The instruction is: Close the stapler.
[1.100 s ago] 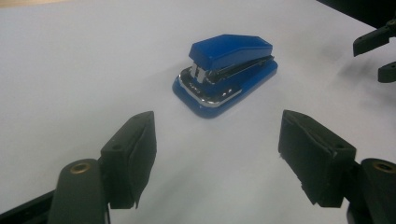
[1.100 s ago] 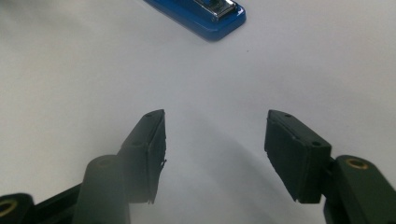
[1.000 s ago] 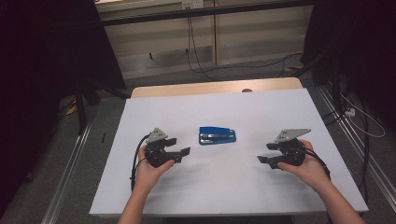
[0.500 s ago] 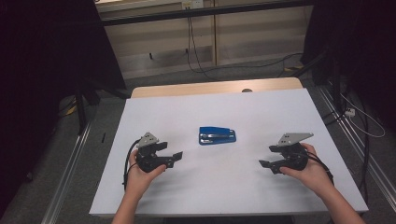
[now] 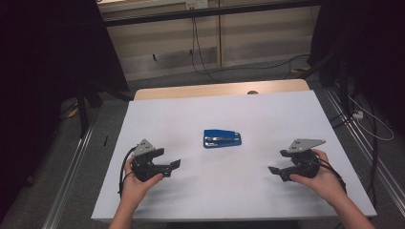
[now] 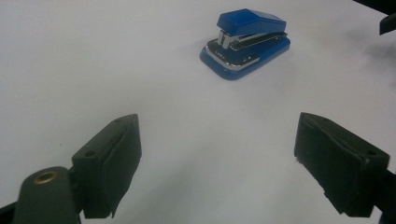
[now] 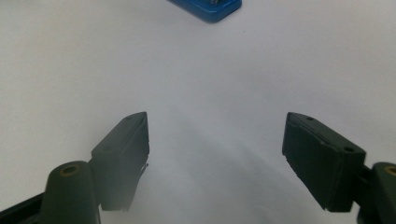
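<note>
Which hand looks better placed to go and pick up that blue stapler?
Probably left. The left gripper sits nearer the stapler than the right gripper, and its own camera shows the whole stapler ahead of its open fingers.

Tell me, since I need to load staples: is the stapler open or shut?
Shut. The stapler sits upright on the table, its blue top down over the metal magazine.

from above our side we look forward and down over the whole white table to the floor beyond. the camera on the left hand-held gripper sits low and close to the surface, facing the blue stapler nearby. the one on the right hand-held gripper does likewise, catching the stapler's edge. all three views share the stapler.
</note>
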### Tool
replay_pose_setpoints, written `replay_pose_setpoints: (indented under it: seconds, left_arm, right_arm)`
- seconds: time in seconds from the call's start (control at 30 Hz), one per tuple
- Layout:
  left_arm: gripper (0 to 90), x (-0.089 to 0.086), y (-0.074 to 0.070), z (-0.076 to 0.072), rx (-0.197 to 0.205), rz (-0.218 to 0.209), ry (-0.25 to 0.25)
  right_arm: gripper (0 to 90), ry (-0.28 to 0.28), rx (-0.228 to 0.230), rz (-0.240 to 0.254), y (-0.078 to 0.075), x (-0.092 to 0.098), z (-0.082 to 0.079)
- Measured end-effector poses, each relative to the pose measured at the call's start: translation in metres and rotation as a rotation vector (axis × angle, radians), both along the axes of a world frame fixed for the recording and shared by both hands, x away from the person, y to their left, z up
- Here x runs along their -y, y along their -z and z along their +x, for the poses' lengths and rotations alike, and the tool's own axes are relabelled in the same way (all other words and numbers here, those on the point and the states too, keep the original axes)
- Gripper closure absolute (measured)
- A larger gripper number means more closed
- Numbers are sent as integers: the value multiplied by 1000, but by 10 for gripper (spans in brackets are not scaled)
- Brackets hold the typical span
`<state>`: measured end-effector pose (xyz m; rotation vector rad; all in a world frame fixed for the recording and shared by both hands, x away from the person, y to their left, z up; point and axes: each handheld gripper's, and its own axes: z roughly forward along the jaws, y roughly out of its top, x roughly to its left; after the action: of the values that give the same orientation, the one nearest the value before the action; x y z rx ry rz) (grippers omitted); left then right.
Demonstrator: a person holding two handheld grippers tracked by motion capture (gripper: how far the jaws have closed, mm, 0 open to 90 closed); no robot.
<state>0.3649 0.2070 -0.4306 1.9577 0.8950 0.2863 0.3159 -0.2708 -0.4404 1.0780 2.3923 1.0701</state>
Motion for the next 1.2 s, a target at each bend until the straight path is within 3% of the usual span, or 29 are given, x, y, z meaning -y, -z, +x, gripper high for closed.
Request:
replay_pose_setpoints:
  seconds: [0.37, 1.2]
  left_arm:
    - [128, -17, 2, -8, -5, 4, -19]
    - [105, -32, 5, -20, -9, 22, -1]
  right_arm:
    - [216, 3, 4, -15, 0, 4, -12]
    - [204, 31, 13, -17, 3, 18, -24]
